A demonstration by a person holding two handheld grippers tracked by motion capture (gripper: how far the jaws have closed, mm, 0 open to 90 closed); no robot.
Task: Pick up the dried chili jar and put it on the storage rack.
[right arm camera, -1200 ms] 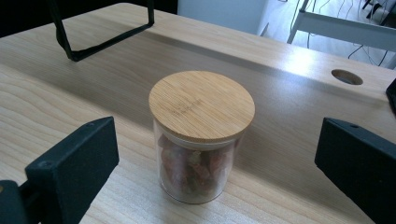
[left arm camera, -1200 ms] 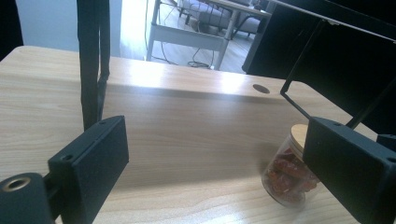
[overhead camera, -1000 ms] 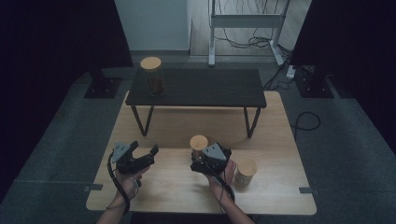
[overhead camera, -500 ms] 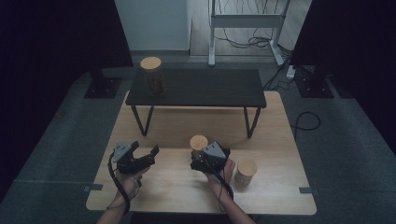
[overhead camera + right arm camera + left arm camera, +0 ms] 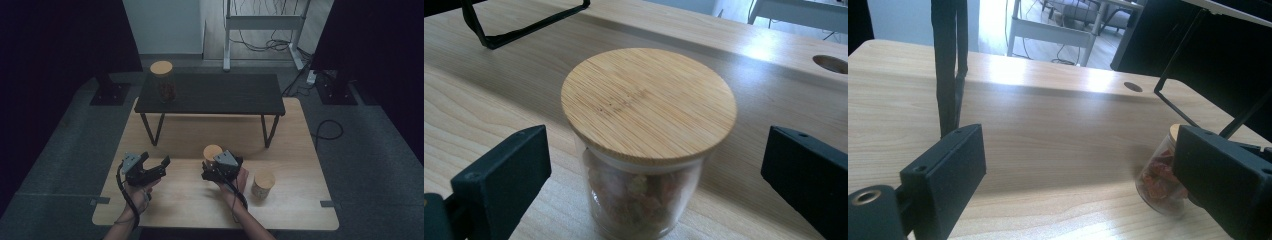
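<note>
1. Bamboo-lidded clear glass jar (image 5: 644, 150) with reddish dried pieces inside stands upright on the pale wooden table (image 5: 165, 200); long axis vertical, round lid (image 5: 649, 102) facing straight up and sitting level and flush on the rim.
2. In the high view this jar (image 5: 212, 154) sits on the near half of the table, roughly centre, in front of the low black bench.
3. Right gripper (image 5: 654, 170) faces the jar: jaws spread wide, one on each side of the glass, both clear of it with open gaps. Jar body lies between them; lid rises above the jaw tips. No contact seen.
4. From above, the right gripper (image 5: 220, 169) lies just near-side of the jar, held in the person's right hand (image 5: 235, 182), grey three-cornered plate on top.
5. Left gripper (image 5: 147, 170) is held in the left hand well off to the jar's left, above bare tabletop. Jaws apart, nothing between them but wood grain in the left gripper view (image 5: 1078, 165). That view catches the jar (image 5: 1163, 180) at its right edge, partly hidden behind one jaw.
6. Second bamboo-lidded glass jar (image 5: 263, 184) stands upright near the right hand, to the right of it, on the table.
7. Low black bench with thin metal legs (image 5: 210, 95) stands across the far half of the table; a third bamboo-lidded jar with dark contents (image 5: 162, 82) stands upright at its left end.
8. Beyond: grey floor, white frame stand (image 5: 262, 30) with cables.
</note>
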